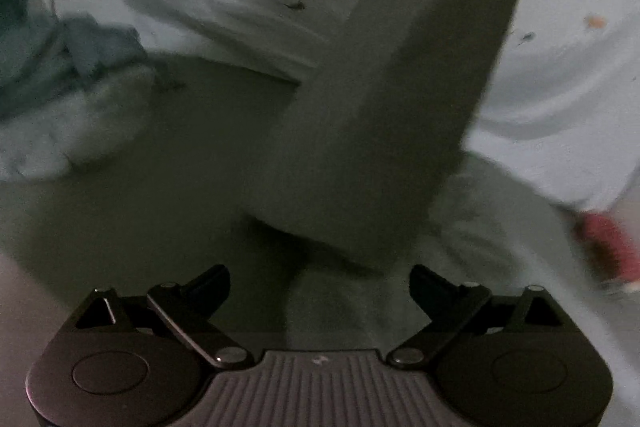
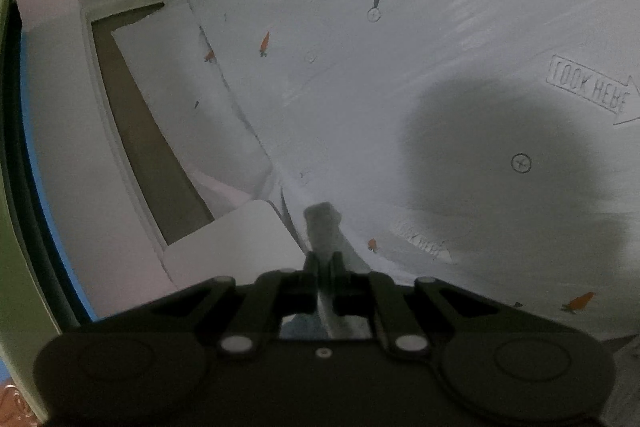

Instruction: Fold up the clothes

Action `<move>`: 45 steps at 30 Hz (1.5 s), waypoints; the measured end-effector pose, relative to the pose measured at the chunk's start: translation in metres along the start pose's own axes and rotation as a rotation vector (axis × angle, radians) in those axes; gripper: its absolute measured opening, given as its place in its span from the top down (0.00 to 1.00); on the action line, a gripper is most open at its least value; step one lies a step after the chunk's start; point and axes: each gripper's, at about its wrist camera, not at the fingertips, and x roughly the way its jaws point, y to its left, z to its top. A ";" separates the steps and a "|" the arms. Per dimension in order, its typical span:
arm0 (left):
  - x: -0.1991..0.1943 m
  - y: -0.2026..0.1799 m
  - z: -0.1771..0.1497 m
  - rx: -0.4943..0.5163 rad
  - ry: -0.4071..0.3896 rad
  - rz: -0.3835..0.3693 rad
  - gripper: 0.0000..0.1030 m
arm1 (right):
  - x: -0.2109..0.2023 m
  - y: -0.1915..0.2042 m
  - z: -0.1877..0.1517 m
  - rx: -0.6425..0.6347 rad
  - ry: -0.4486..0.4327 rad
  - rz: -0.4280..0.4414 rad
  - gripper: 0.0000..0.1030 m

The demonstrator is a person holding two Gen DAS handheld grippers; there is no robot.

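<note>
Left gripper (image 1: 320, 277): jaws spread wide, nothing between the pads. Ahead of it, grey-green garment (image 1: 360, 131) hanging as a broad band, its lower end draped over the white carrot-print sheet (image 1: 560, 87) of the bed. Crumpled blue-grey cloth (image 1: 60, 59) toward the sheet's left edge. Red item (image 1: 608, 247) at right edge, blurred, unidentified.

Right gripper (image 2: 325, 259): jaws clenched on a thin grey fold of fabric (image 2: 322, 223) that pokes up beyond the tips. Beyond it, the sheet's edge against white panelling (image 2: 132, 155).
</note>
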 end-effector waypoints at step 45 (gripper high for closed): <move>0.106 -0.012 0.013 0.397 0.153 0.566 0.04 | -0.239 -0.277 -0.220 0.404 0.164 -1.090 0.46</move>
